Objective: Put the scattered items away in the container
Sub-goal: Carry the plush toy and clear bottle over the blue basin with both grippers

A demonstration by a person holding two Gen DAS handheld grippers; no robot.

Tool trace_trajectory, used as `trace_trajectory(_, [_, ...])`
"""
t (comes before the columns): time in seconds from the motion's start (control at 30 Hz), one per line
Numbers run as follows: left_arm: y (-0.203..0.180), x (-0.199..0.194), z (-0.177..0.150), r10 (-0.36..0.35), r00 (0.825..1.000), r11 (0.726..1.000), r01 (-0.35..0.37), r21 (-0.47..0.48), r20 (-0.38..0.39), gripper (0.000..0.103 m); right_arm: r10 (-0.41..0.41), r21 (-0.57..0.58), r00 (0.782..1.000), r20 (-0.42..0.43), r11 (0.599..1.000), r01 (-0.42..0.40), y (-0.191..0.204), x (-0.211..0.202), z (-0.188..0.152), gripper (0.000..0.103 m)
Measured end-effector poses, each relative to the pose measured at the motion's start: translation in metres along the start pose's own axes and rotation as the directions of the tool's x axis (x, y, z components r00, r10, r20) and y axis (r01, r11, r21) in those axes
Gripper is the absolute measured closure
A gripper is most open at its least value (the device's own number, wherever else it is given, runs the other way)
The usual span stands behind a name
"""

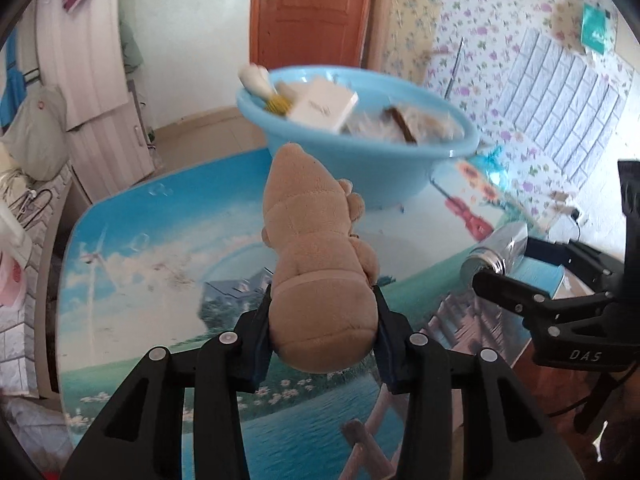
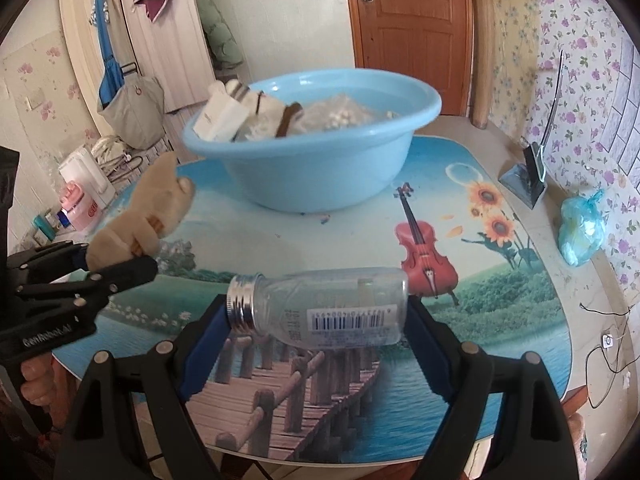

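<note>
My left gripper [image 1: 322, 320] is shut on a tan plush toy [image 1: 316, 240], held above the table and pointing toward the light blue basin [image 1: 360, 168]. The same toy [image 2: 140, 220] shows at the left of the right wrist view, clamped in the left gripper [image 2: 116, 264]. My right gripper [image 2: 316, 320] is shut on a clear bottle [image 2: 328, 308] with a silver screw cap, lying crosswise between the fingers. The basin [image 2: 320, 176] stands at the far side and holds a white box [image 1: 324, 106], a brush and other items. The right gripper [image 1: 500, 280] with the bottle [image 1: 492, 256] appears at the right of the left wrist view.
The table [image 2: 500, 320] has a printed landscape cover with a violin and a bridge. A knotted pale blue bag [image 2: 580, 228] and a dark stand [image 2: 528, 176] sit at its right edge. A wooden door [image 2: 416, 32] and floral wall lie behind. A hand [image 2: 36, 380] grips the left tool.
</note>
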State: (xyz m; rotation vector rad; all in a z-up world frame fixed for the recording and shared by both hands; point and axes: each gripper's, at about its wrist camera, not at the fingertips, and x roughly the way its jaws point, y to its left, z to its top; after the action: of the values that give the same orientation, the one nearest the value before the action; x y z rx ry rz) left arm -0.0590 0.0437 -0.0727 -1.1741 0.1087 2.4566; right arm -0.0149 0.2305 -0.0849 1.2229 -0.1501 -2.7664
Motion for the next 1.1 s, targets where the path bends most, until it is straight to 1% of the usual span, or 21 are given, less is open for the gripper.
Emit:
trace_trajectory(0.2, [0.007, -0.024, 0.008, 0.026, 0.999, 0.999, -0.025, -0.029, 0.040, 0.062, 0.011, -0.017, 0.999, 0.041, 1.000, -0.011, 0.007, -0.016, 0.007, 0.018])
trace_trajectory(0.3, [0.007, -0.031, 0.010, 0.028, 0.998, 0.999, -0.026, -0.035, 0.054, 0.062, 0.018, -0.018, 0.998, 0.053, 1.000, -0.017, 0.009, -0.020, 0.009, 0.018])
trace_trajectory(0.67, [0.005, -0.041, 0.012, 0.038, 0.996, 0.999, -0.036, -0.035, 0.075, 0.062, 0.022, -0.015, 0.998, 0.064, 1.000, -0.022, 0.009, -0.024, 0.009, 0.018])
trace_trajectory(0.8, [0.004, -0.048, 0.016, 0.042, 0.995, 0.999, -0.039, -0.038, 0.094, 0.062, 0.025, -0.015, 0.997, 0.077, 1.000, -0.024, 0.009, -0.027, 0.012, 0.018])
trace_trajectory(1.1, [0.005, -0.059, 0.034, 0.059, 0.990, 0.998, -0.053, -0.042, 0.132, 0.062, 0.036, -0.017, 0.990, 0.133, 0.999, -0.034, 0.006, -0.041, 0.034, 0.018])
